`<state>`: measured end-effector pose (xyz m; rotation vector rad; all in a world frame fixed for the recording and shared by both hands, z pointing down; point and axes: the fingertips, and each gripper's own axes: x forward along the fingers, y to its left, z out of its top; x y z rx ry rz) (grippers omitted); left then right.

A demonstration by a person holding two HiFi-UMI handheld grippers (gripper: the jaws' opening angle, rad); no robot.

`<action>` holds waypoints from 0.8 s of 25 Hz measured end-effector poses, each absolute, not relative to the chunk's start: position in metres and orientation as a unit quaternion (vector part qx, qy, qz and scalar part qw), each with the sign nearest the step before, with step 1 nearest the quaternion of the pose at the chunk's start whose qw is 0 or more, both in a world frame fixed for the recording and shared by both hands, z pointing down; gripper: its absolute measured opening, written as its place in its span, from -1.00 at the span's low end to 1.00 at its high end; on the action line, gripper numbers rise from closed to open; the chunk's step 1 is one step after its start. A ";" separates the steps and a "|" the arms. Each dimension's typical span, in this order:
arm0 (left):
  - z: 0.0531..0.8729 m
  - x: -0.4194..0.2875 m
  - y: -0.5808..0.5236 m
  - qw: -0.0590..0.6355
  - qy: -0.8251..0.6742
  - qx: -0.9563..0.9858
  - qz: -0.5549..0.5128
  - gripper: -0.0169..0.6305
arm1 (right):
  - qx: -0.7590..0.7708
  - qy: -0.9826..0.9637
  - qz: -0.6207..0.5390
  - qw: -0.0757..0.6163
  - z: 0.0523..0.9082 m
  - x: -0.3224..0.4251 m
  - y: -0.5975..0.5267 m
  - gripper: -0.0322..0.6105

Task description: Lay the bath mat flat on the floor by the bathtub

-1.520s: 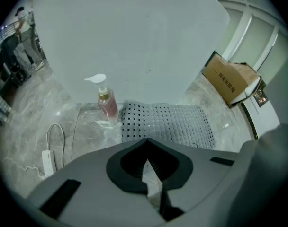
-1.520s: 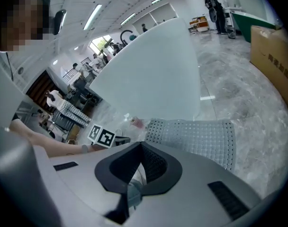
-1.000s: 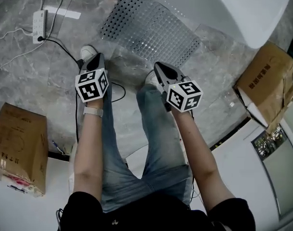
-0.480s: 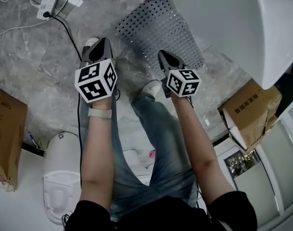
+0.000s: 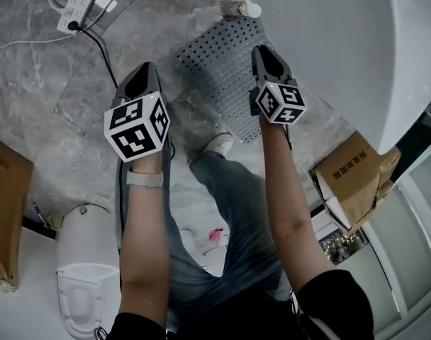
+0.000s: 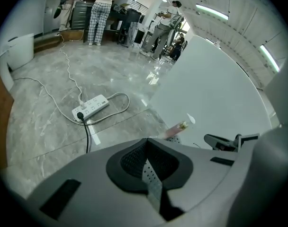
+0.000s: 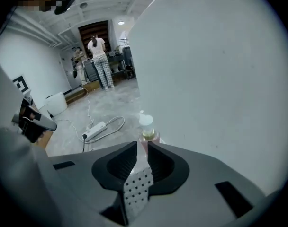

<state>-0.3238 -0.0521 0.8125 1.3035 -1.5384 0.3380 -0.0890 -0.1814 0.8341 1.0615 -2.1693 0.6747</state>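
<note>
the right gripper [image 5: 262, 52] has moved farther, beside the bathtub [image 5: 329, 48]. its jaws have just been parting around the bath mat [image 5: 215, 69] edge. the left gripper [image 5: 143, 73] is clamped on it, so release looks begun.

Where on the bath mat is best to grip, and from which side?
Probably the left long edge of the bath mat: it lies flat and thin, with the bathtub along its right, so come low from the open floor on the left.

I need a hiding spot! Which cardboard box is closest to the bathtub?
The cardboard box on the right, beside the white bathtub; the other box sits far left.
</note>
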 end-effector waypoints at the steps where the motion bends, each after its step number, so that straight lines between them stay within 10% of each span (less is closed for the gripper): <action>1: 0.811 -0.330 -0.057 0.520 -0.643 0.544 0.139 -0.89 | 0.399 -0.831 0.233 0.311 0.830 -0.096 -0.196 -0.61; 11: 0.803 -0.368 -0.103 0.510 -0.649 0.551 0.125 -0.89 | 0.351 -0.856 0.158 0.345 0.850 -0.138 -0.257 -0.02; 20: 0.799 -0.399 -0.118 0.506 -0.660 0.543 0.114 -0.89 | 0.348 -0.852 0.151 0.361 0.875 -0.152 -0.271 -0.21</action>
